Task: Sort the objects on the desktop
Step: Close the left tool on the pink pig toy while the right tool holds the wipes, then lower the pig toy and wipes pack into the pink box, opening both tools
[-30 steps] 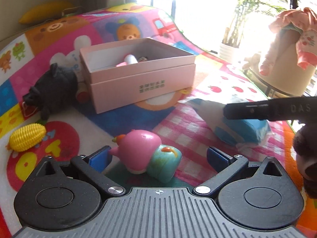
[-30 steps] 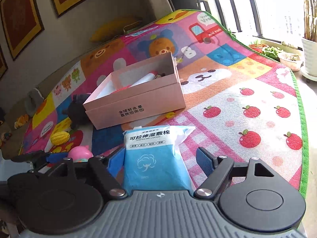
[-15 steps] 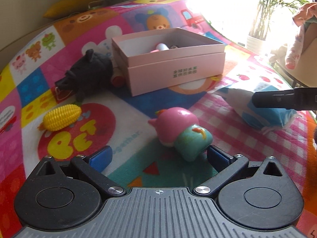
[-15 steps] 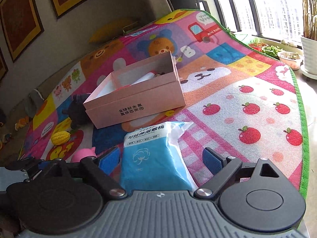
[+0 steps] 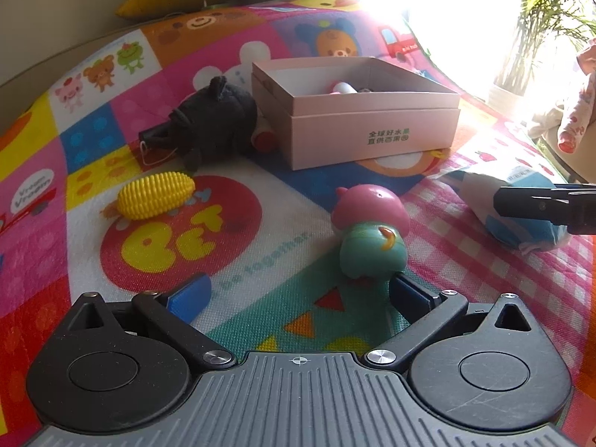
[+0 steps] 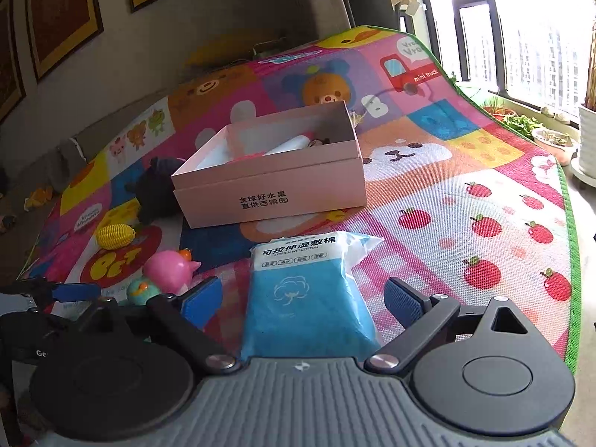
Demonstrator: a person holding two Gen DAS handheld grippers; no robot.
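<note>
R gripper stood wide, jaws just been opening, blue pack lying on the mat between the pads w/ gaps both sides, not gripped. L gripper also wide, nothing held; pink toy lay on its side just ahead, off-centre, touching or nearly touching the R pad. Pink box sat beyond, open, a few items already inside.

To do it well, imo: centre jaws on the pack's middle, close gently since it looks soft, lift clear before heading to the box.

L view alone showed the black plush against the box in full, plus the corn up close. R view alone showed the pack's label and the wall frames
</note>
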